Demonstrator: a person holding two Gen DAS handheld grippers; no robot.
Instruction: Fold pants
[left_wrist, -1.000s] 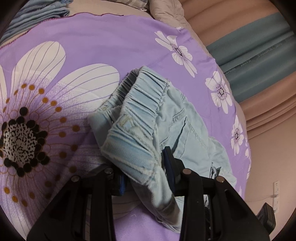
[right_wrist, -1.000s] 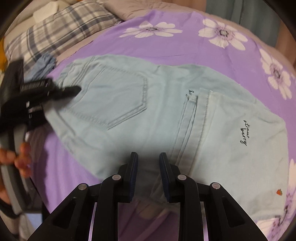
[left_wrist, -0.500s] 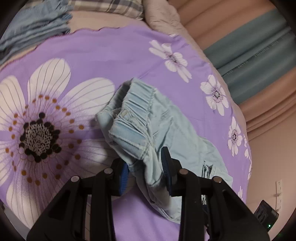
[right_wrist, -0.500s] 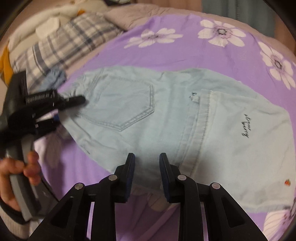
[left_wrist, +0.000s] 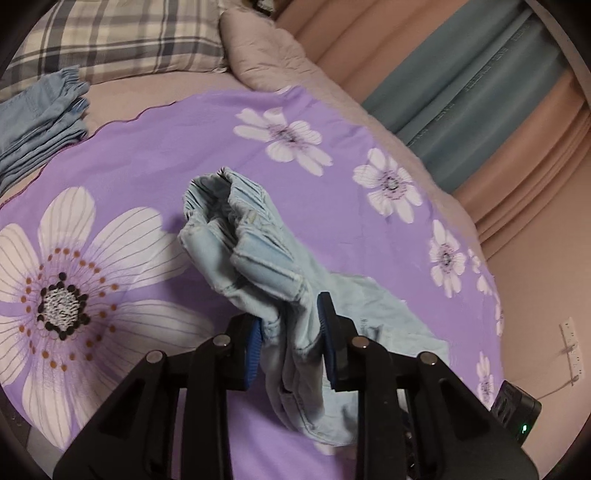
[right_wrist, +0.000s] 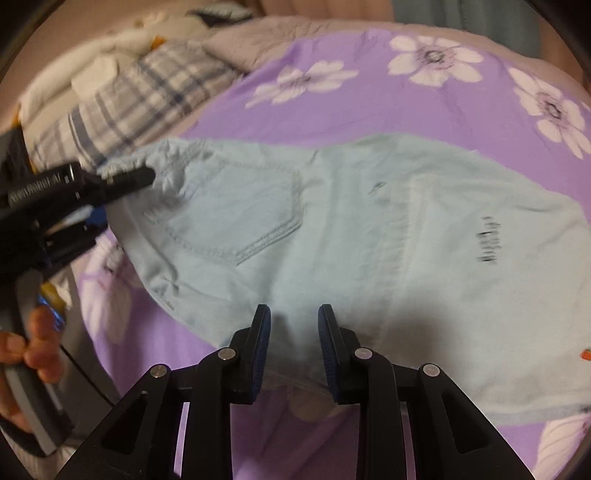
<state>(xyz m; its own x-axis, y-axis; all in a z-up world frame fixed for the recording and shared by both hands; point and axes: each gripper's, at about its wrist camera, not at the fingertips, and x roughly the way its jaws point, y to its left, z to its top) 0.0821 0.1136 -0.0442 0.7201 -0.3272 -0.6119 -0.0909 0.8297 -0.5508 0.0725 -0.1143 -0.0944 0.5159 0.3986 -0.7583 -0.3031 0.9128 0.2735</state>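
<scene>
Left wrist: closing fingers (left_wrist: 255, 343) pinch pants (left_wrist: 258, 258) waistband; right fingers (right_wrist: 262, 332) grip their edge.

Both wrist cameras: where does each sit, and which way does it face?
Left wrist: on the left gripper, looking down over bunched waistband of the pants; jaws closing on fabric.
Right wrist: on the right gripper, facing the spread pants; a hand shows at left.
Shared: pants, purple floral sheet, plaid pillow.

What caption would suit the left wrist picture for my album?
Left gripper closing on the bunched waistband of light blue pants, lifted above a purple flowered bedspread.
</scene>
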